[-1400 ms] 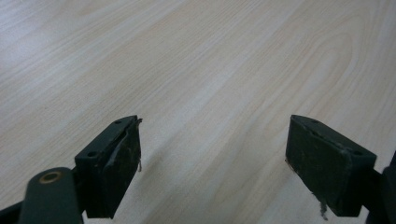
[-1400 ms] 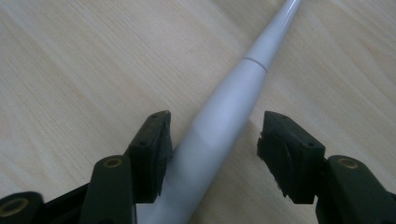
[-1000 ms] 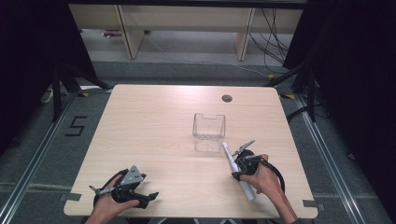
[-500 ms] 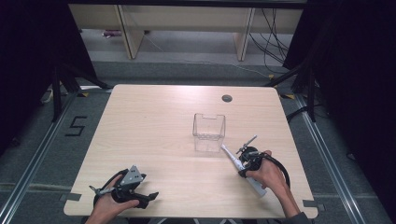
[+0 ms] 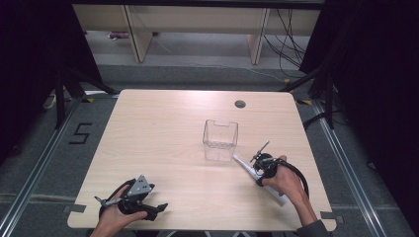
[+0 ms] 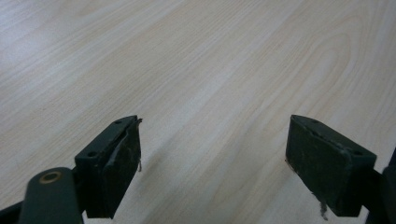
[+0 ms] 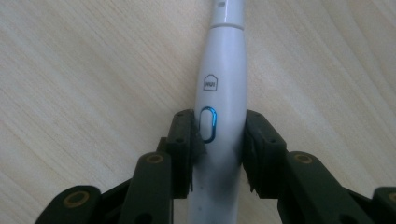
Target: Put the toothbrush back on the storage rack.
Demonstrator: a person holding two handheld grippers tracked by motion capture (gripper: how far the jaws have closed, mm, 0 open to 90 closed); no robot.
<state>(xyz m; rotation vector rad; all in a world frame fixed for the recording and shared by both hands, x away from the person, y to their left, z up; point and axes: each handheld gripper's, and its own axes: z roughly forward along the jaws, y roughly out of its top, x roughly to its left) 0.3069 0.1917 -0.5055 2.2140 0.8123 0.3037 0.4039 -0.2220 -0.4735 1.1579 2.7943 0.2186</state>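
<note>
Count: one white electric toothbrush handle, one clear plastic container, two grippers, one per hand.

Surface is light wood with rounded corners and one round cable hole near the far edge, right of centre. The container stands upright and open-topped about mid-surface, a bit right of centre. Left half and far half of the surface are bare wood, so there is plenty of free room; the far-left quadrant is the widest open patch. Floor beyond the left edge carries a "5" marking. Shelving legs and cables sit past the far edge.

Right gripper: near the right front, held by the right hand, forearm coming in from the bottom right corner. Jaws closed on the toothbrush handle, one pad on each side at the level of its blue-ringed button. In the high view the handle lies diagonally, low over or on the surface; I cannot tell which. Its narrow end is just beside the container's near right corner, its butt toward the front right edge under the hand.

Left gripper: near the front left edge, held by the left hand, grey three-cornered plate on top. Jaws wide open, bare wood between them, pointing right along the front edge.
</note>
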